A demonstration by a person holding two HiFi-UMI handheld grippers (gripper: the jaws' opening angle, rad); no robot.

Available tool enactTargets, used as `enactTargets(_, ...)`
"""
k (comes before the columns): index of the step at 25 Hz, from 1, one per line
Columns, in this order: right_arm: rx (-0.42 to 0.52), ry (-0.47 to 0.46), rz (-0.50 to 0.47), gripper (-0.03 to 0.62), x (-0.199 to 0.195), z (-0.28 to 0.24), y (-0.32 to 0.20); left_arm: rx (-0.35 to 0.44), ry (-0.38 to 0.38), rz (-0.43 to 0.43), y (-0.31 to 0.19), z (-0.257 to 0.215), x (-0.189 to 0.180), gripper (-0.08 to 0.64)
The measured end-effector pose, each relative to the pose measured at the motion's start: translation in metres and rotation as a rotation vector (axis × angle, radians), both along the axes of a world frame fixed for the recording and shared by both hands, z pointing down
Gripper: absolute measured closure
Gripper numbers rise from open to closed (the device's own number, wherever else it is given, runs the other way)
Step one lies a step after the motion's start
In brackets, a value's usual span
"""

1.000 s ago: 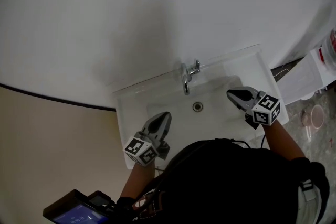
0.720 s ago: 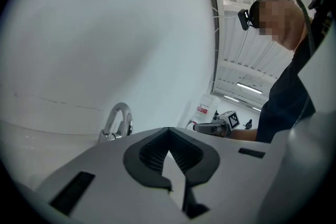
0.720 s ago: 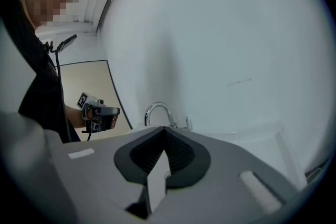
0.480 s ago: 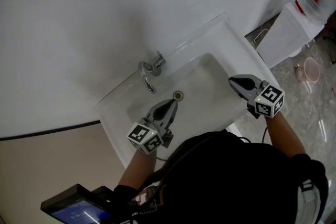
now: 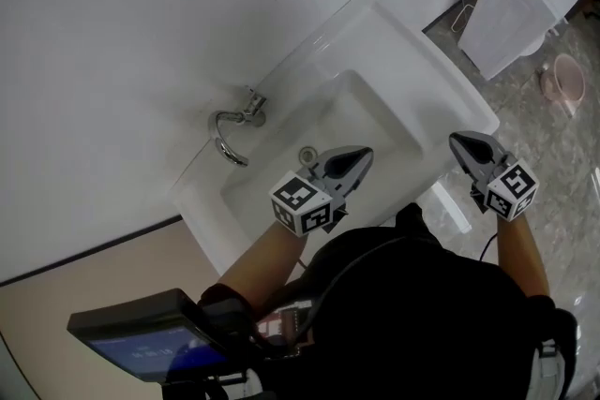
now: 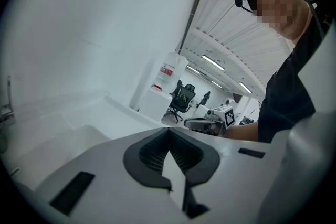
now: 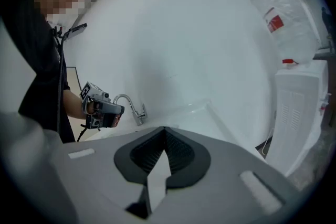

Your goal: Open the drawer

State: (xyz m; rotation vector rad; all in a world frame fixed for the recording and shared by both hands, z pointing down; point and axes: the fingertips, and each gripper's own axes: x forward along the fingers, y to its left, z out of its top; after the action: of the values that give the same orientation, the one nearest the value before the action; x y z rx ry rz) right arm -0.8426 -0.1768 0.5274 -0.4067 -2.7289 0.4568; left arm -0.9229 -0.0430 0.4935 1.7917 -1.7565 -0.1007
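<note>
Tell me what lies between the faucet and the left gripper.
The head view shows the drain, set in the white basin, between the faucet and the left gripper; nothing else lies there.

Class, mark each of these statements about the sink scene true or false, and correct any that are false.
1. The left gripper shows over the sink in the head view. True.
2. The right gripper is clamped on the faucet. False: its jaws are together on nothing, and it is near the sink's front right corner, well apart from the faucet.
3. The left gripper's jaws are together with nothing between them. True.
4. A pink bowl lies inside the sink. False: it stands on the floor, to the right of the sink.
</note>
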Motion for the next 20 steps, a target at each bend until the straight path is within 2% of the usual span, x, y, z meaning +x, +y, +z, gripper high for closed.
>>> enactTargets(4,-0.005,0.000,0.066,0.594,0.029,0.035,-0.023,-0.036,0.032,0.116,-0.036,0.027,0.029,0.568)
enactTargets(8,0.008,-0.006,0.092,0.591,0.052,0.064,-0.049,-0.071,0.043,0.171,-0.066,0.046,0.051,0.568)
enactTargets(14,0.015,0.042,0.157,0.568,0.100,0.135,-0.072,-0.101,0.071,0.253,-0.102,0.086,0.080,0.568)
enactTargets(16,0.028,0.080,0.157,0.555,0.113,0.162,-0.069,-0.113,0.087,0.288,-0.110,0.096,0.092,0.568)
enactTargets(20,0.067,0.140,0.097,0.528,0.121,0.214,-0.058,-0.116,0.102,0.315,-0.122,0.104,0.108,0.568)
